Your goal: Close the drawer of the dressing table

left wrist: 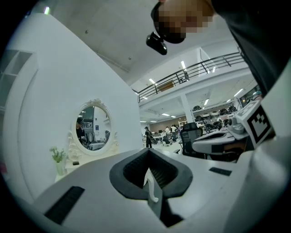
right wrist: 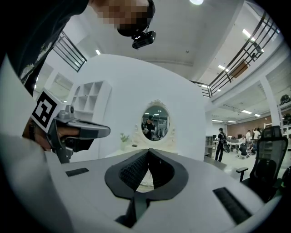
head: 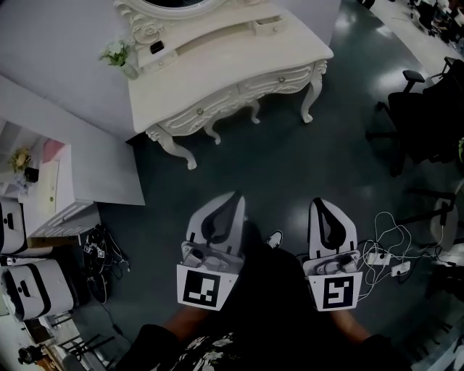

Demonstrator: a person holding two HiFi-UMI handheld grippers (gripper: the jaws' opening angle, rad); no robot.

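Observation:
The cream dressing table [head: 217, 69] stands at the top of the head view, several steps ahead across the dark floor. It has an oval mirror [head: 174, 6] and front drawers with knobs [head: 199, 111]. A small drawer [head: 268, 26] on its top, right of the mirror, seems to stick out a little. My left gripper [head: 235, 197] and right gripper [head: 319, 203] are held low and side by side, both shut and empty, pointing toward the table. The left gripper view shows the mirror [left wrist: 93, 127] beyond the closed tips [left wrist: 148, 151]. In the right gripper view it [right wrist: 154, 120] sits above the closed tips [right wrist: 148, 151].
A vase of flowers [head: 117, 53] stands on the table's left corner. White shelving [head: 58, 196] and white devices [head: 32, 290] line the left wall. Black office chairs [head: 424, 109] and a tangle of cables with a power strip [head: 384, 257] lie to the right. My shoe [head: 274, 238] shows between the grippers.

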